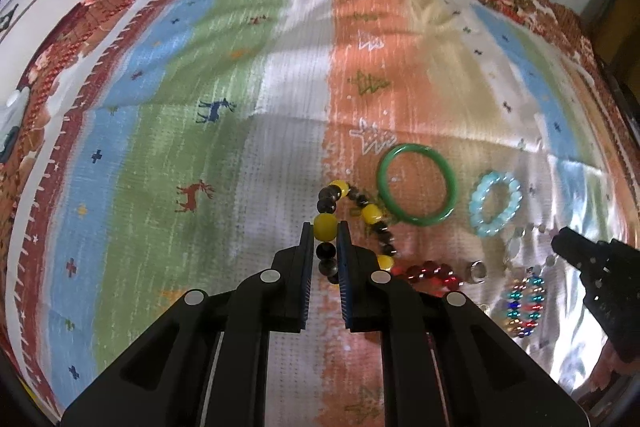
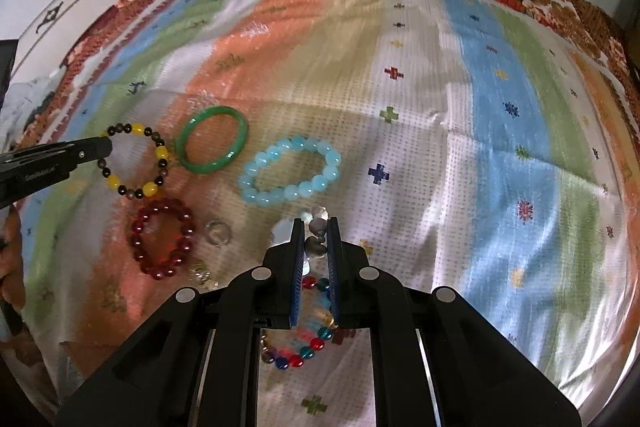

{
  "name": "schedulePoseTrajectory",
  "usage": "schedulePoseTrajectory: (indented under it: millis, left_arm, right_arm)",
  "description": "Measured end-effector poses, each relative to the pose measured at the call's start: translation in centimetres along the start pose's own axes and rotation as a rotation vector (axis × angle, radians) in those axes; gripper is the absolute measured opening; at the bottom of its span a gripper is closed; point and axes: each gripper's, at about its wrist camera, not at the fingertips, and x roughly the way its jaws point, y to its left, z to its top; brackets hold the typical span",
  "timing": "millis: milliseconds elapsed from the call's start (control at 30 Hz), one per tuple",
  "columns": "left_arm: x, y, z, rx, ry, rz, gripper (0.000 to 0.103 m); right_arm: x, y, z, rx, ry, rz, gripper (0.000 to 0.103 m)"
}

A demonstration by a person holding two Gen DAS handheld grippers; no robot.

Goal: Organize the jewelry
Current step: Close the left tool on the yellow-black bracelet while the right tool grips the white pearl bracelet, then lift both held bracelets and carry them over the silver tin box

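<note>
A striped cloth [image 1: 224, 75] with bands of blue, green, white and orange, printed with small deer, trees and crosses, covers the whole work surface; a floral brown border runs around its edge, and a clear plastic sheet seems to lie over it, glaring on the right.

The left gripper [image 1: 325, 233] has its jaws closed on a yellow bead of the yellow-and-dark bead bracelet [image 1: 362, 223], which loops away on the cloth just left of the green bangle [image 1: 417, 183]. In the right wrist view the left gripper's side carries small white lettering, too blurred to read.

The right gripper [image 2: 314, 239] has its jaws drawn close around a strand of clear and grey beads [image 2: 316, 227]; a heart-shaped grey bead sits between the pads, though whether they actually pinch it I cannot tell. Under this gripper lies the multicoloured bead bracelet [image 2: 308, 343].

The green bangle lies flat, touching or nearly touching the yellow-and-dark bracelet. The pale blue bead bracelet [image 2: 290, 171] lies just right of the bangle. The dark red bead bracelet [image 2: 162, 237] sits below the yellow one. A small clear ring [image 2: 218, 231] rests beside the red bracelet.
</note>
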Motion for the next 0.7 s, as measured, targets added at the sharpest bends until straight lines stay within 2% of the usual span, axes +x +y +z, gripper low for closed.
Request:
schedulePoseTrajectory:
  millis: [433,700]
  left_arm:
    - [-4.3,-0.2,-0.5,-0.008,-0.101,-0.041,0.011]
    - [-6.0,-0.4,-1.8,-0.009,-0.118,-0.067,0.011]
  right_arm:
    - [-3.0,0.6,-1.0,-0.002,-0.052,0.027,0.012]
    - [-4.4,1.1,-1.8,-0.005,-0.069,0.03,0.012]
